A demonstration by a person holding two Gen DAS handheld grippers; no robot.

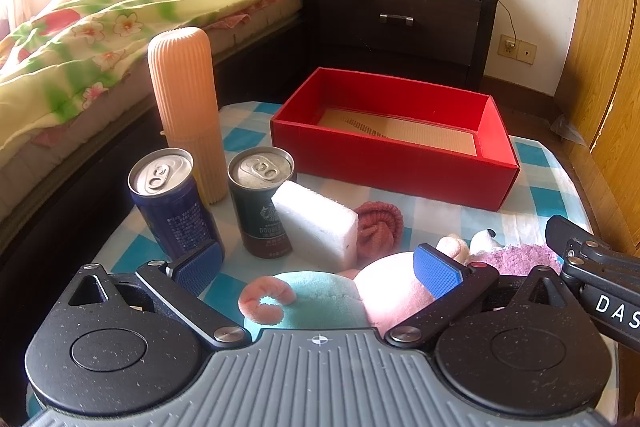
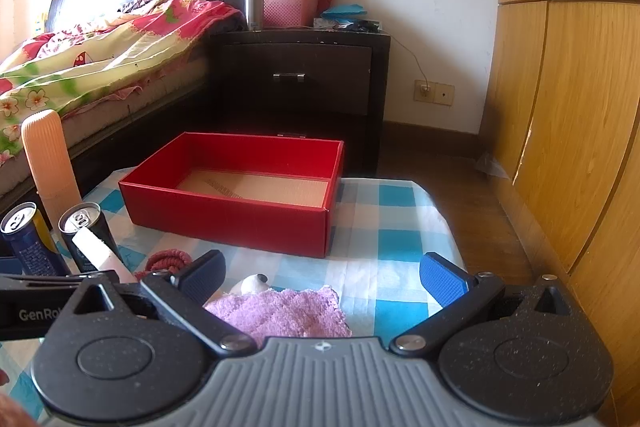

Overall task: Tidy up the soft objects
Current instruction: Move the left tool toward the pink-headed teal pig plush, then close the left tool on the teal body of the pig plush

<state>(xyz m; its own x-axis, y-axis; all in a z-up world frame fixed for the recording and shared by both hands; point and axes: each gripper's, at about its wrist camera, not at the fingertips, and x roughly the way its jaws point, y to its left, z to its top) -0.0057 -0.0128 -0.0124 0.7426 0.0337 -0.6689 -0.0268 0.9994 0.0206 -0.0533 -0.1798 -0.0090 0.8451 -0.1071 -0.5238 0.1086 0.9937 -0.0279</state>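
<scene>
Left gripper (image 1: 318,269): jaws spread wide, holding nothing; it hangs low over the near edge of the table, with the pink-and-teal plush between and below its blue pads.
Right gripper (image 2: 322,277): jaws also wide apart and empty, above the purple cloth; its black body shows at the right edge of the left wrist view.
Table (image 2: 394,227): covered in a blue-and-white checked cloth, standing beside a bed and a dark nightstand.
Red box (image 1: 394,139): open-topped, at the far side of the table, nothing inside but its tan floor.
Peach ribbed container (image 1: 186,111): upright at the left, behind the two cans.
Pink-and-teal plush (image 1: 320,297): nearest the left gripper, with a curled pink part on its teal side.
Purple cloth (image 2: 280,311): fluffy, lying flat at the near right, just beside a small white plush piece.
White foam block (image 1: 320,223): leaning against the dark can.
Blue can (image 1: 172,203): upright, leftmost.
Dark can (image 1: 262,203): upright, just right of the blue can.
Red knitted piece (image 1: 380,227): bunched up, touching the right side of the foam block.
</scene>
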